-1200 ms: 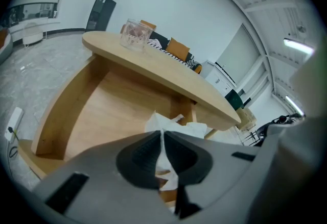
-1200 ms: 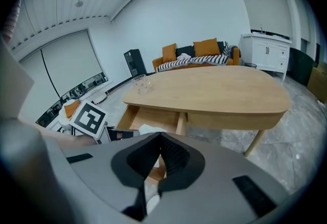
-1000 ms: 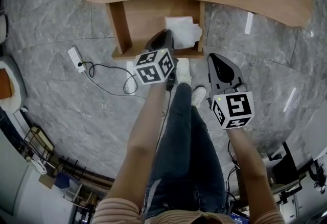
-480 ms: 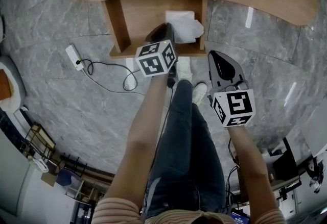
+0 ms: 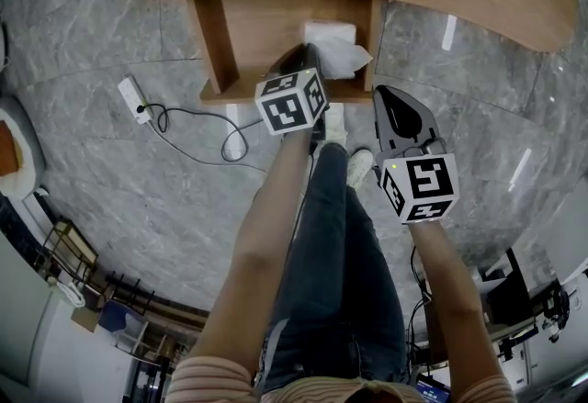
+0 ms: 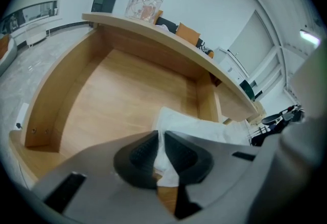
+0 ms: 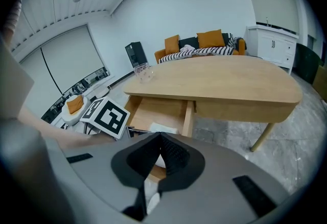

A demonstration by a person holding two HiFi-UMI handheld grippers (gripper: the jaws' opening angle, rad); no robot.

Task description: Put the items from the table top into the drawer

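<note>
Left forearm stretches forward, left gripper [image 5: 304, 55] pitched steeply down into the open drawer [image 5: 262, 34]. Its jaws are narrow, pinching the white cloth [image 5: 336, 49], which lies at the drawer's right side. Right gripper [image 5: 387, 102] hangs just right of the drawer front, angled down, jaws together, empty.
</note>
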